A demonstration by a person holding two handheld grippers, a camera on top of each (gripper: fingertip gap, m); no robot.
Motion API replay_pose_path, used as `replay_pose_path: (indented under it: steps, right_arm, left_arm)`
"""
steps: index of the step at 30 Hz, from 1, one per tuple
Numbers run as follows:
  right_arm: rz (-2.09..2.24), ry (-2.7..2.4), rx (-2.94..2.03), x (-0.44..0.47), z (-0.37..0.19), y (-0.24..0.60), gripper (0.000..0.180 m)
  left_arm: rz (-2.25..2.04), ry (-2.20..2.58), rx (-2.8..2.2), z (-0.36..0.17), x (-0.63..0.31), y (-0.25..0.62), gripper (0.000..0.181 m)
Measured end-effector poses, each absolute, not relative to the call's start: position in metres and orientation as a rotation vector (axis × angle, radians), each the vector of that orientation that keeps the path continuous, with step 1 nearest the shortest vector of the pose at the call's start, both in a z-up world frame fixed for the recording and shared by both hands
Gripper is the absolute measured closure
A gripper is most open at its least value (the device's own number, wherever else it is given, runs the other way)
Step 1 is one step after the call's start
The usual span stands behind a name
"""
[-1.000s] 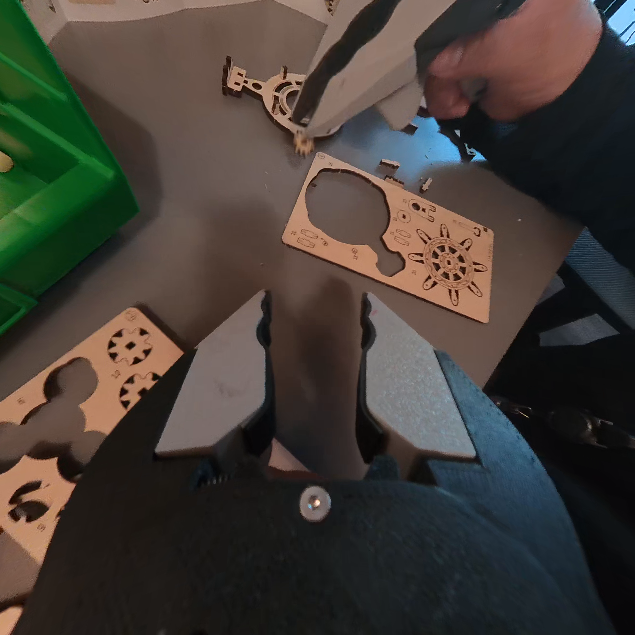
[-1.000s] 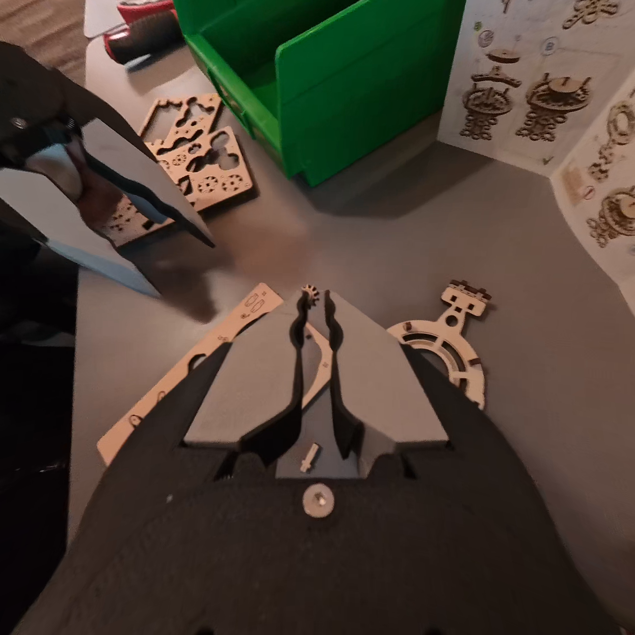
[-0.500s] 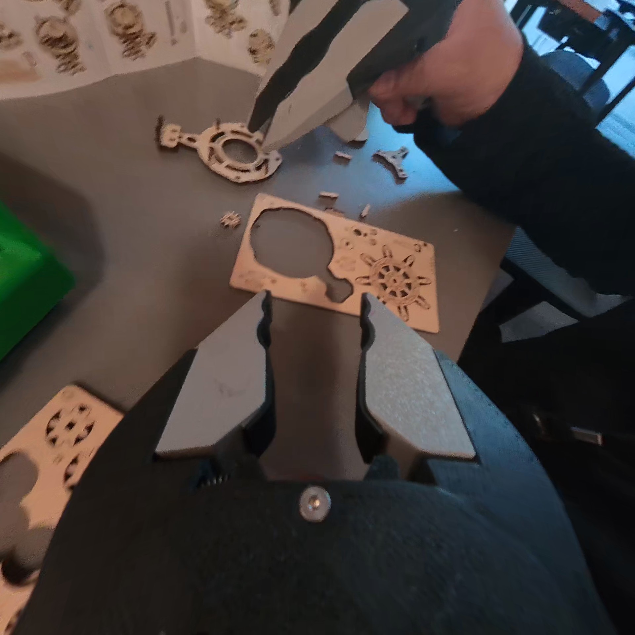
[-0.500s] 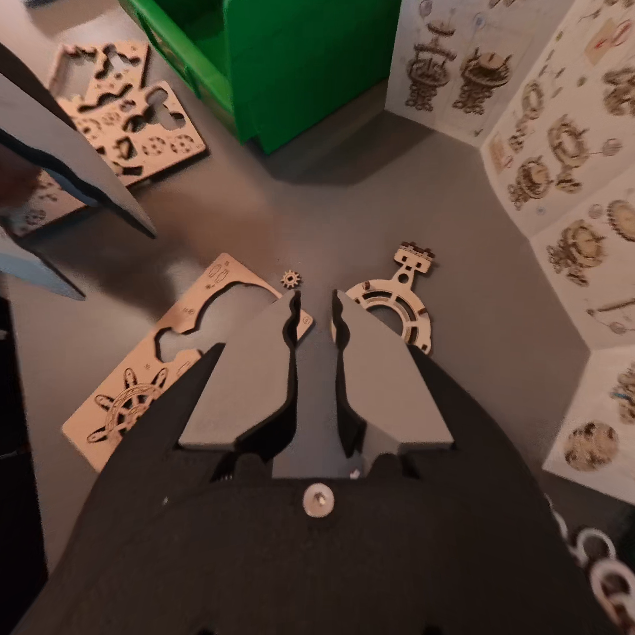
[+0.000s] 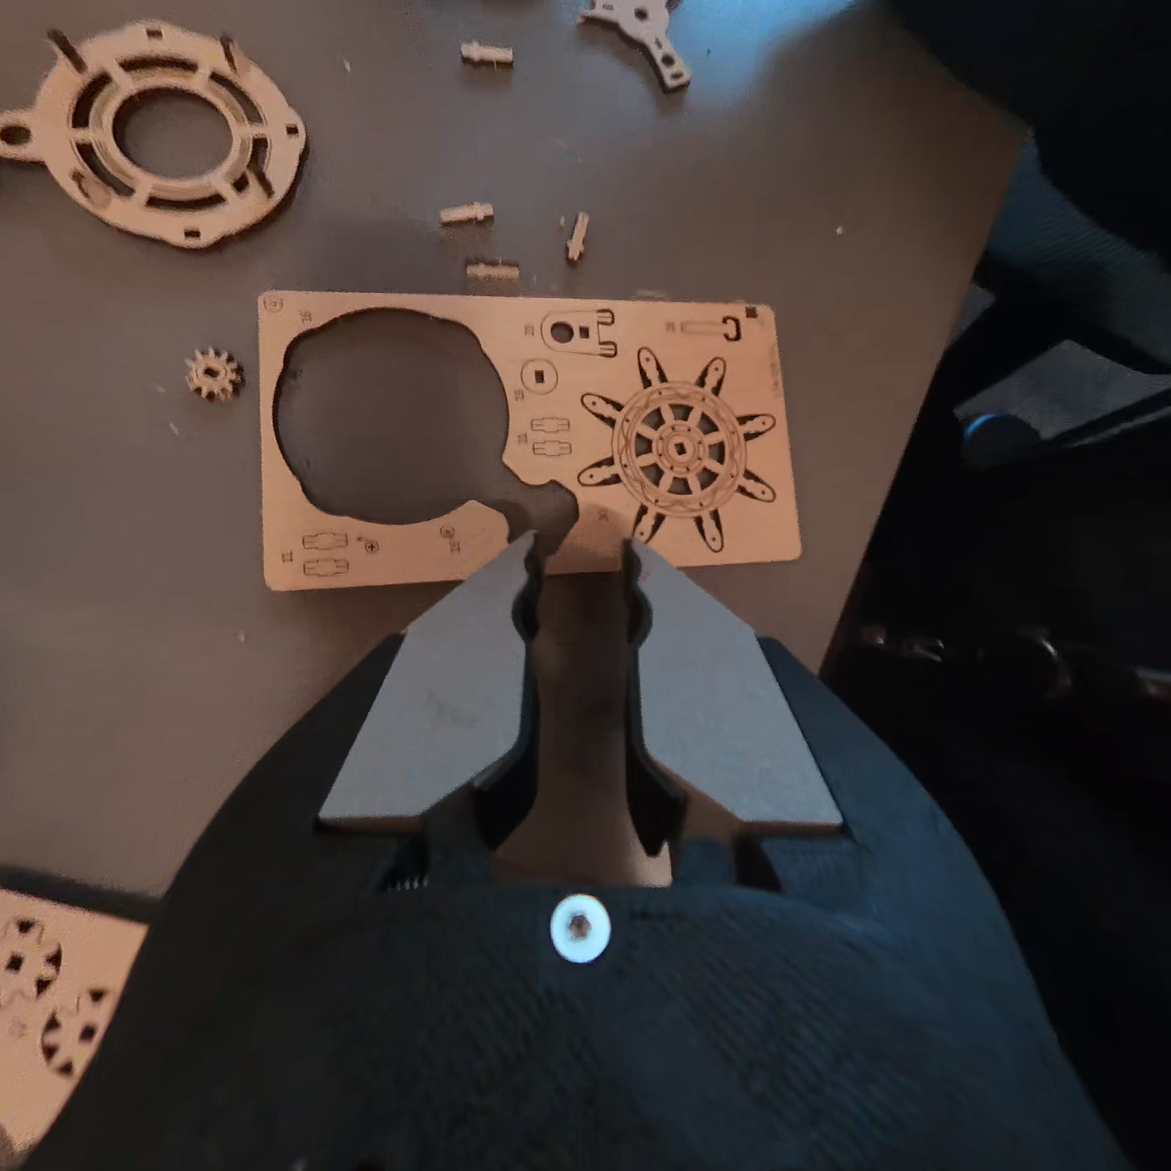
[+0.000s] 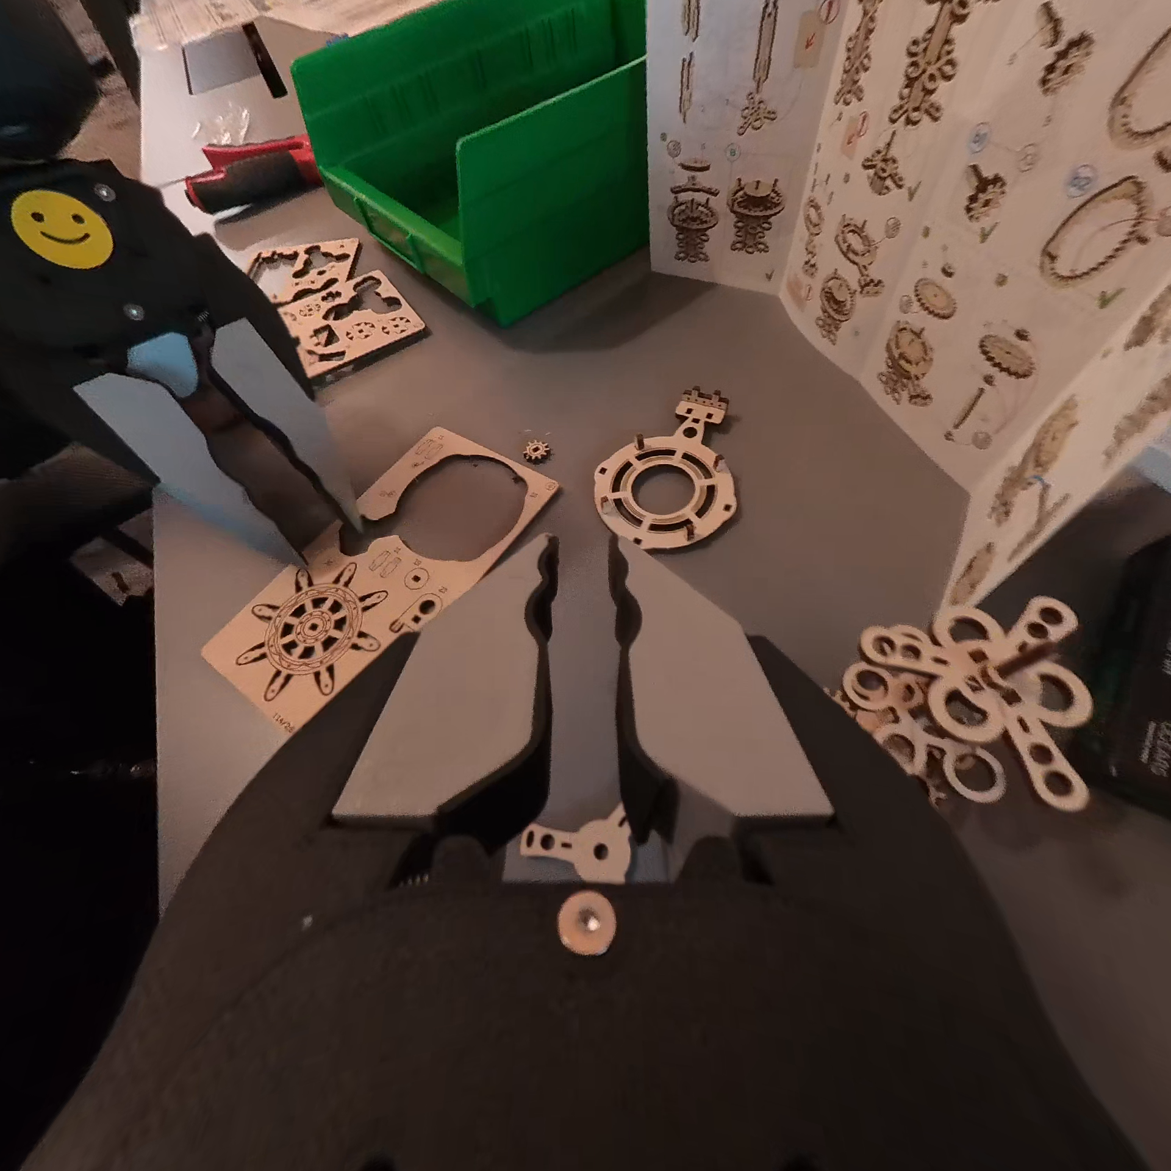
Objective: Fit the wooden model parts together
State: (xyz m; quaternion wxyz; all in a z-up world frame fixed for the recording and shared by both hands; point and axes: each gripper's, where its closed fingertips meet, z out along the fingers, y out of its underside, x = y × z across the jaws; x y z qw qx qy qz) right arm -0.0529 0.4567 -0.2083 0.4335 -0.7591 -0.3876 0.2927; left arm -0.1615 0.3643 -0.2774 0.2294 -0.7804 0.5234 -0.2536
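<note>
A wooden sheet (image 5: 412, 551) with an uncut spoked wheel (image 5: 678, 447) lies flat on the grey table. My left gripper (image 5: 580, 545) is open and empty, with its tips over the sheet's near edge beside the wheel. A ring-shaped part (image 5: 127, 218) and a small gear (image 5: 213, 374) lie loose to its left. My right gripper (image 6: 581, 548) is open, empty and raised, with the ring-shaped part (image 6: 608, 488) and the small gear (image 6: 538, 451) ahead of it. The right wrist view also shows the left gripper (image 6: 329, 545) at the sheet (image 6: 535, 497).
Several pegs (image 5: 467, 213) and a three-arm part (image 5: 646, 31) lie beyond the sheet. The table edge (image 5: 919, 443) runs close on the right. A green bin (image 6: 526, 190), spent sheets (image 6: 336, 304), folded instructions (image 6: 950, 190) and an assembled wooden cluster (image 6: 969, 684) surround the work area. The gap from one gripper's tips to the other's is roughly 15 centimeters. My left gripper's tips are some 10 centimeters from the small gear (image 5: 213, 374). Look for it in the right wrist view (image 6: 531, 450) too.
My right gripper let go of the small gear, which now lies on the table, then opened wider and pulled back. My left gripper moved in low over the wheel sheet.
</note>
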Motion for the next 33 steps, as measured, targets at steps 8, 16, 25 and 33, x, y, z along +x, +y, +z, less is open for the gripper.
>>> replay_pose_path:
  steps: [8, 16, 25, 33]
  right_arm:
    - [0.791, -0.865, -1.826, -0.034, -0.197, 0.458, 0.167]
    - [0.719, -0.856, -1.816, -0.035, -0.202, 0.463, 0.153]
    - [0.585, -0.847, -1.818, -0.033, -0.21, 0.473, 0.148]
    - [0.548, -0.815, -1.801, -0.035, -0.208, 0.491, 0.144]
  left_arm:
    - [-0.695, 1.417, -2.235, -0.271, -0.202, 0.359, 0.151]
    - [-0.713, 1.093, -1.97, -0.184, -0.174, 0.42, 0.14]
    - [-0.871, 0.984, -1.768, -0.168, -0.125, 0.484, 0.132]
    - [-0.825, 1.043, -1.709, -0.193, -0.117, 0.48, 0.141]
